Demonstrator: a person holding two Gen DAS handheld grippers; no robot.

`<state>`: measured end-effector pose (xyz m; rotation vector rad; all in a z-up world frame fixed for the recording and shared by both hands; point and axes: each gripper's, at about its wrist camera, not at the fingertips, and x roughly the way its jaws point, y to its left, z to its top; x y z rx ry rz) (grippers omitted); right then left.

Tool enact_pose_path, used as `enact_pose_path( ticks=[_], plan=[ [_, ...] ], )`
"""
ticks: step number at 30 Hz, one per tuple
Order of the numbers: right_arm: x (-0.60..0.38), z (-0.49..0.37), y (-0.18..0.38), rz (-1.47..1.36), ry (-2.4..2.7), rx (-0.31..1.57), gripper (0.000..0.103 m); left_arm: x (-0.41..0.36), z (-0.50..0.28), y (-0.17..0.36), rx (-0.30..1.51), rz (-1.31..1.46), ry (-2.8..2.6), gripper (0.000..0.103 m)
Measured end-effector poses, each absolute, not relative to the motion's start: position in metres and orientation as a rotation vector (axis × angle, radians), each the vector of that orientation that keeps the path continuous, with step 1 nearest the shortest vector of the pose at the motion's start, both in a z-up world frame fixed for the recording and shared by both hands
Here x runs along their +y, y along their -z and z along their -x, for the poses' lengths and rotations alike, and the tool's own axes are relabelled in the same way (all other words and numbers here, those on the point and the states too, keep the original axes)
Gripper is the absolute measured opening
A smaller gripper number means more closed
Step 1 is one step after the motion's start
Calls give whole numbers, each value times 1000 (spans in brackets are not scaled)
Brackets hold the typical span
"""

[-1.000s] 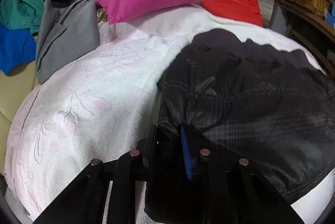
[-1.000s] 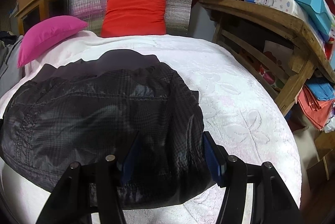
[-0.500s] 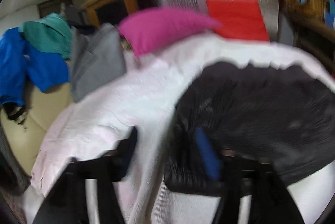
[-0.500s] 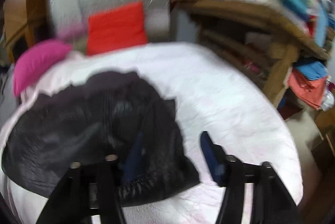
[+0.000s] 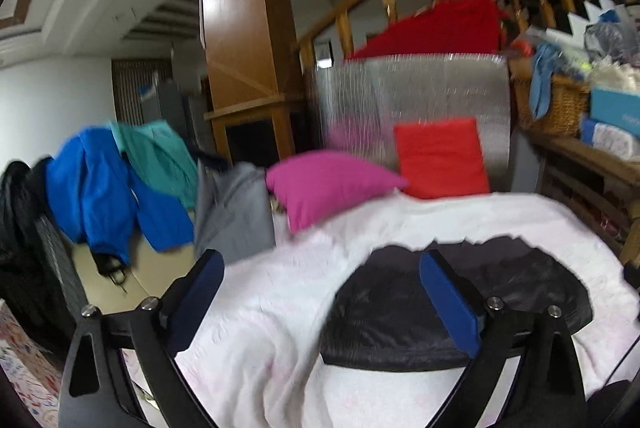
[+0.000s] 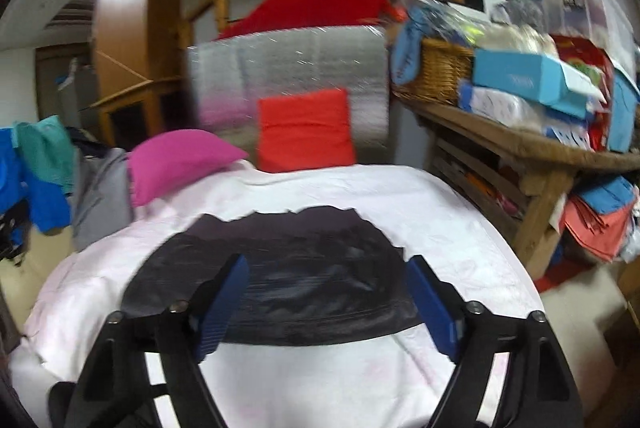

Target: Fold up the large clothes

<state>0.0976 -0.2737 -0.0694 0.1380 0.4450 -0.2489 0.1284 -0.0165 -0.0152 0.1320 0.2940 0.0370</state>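
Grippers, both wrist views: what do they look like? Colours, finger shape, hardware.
Both match. The left gripper and right gripper each have two black angular arms carrying flat rectangular fingers faced with blue pads. Round silver bolt heads sit on the arm joints. The right gripper's pads look finely ribbed. No cables, markings, hands or sleeves are visible.

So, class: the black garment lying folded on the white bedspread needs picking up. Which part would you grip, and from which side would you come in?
Probably the near folded edge of the black garment, approached from the foot of the white bedspread. That edge runs fairly straight and thick across the front, while the far edge looks thin and ragged. Both grippers hang above it, jaws opening, nothing between them.
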Motion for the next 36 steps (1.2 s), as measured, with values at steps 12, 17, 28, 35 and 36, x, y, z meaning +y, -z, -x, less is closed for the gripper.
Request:
enact_pose_path(
  ticks=[12,17,28,35,36],
  plan=[
    [-232,-54,39,-142,238,424,86,-30,-69,-36,223,-93,18,101],
    [-233,-50,37,-169,243,431,86,-34,-65,-37,221,-107,17,102],
    [-229,-50,37,-173,237,431,86,-33,-64,-33,234,-110,10,102],
    [-229,-51,39,-176,237,431,86,-31,-65,-32,238,-112,9,102],
    [-229,-51,39,-176,238,430,86,-32,-65,-32,238,-111,9,102]
  ],
)
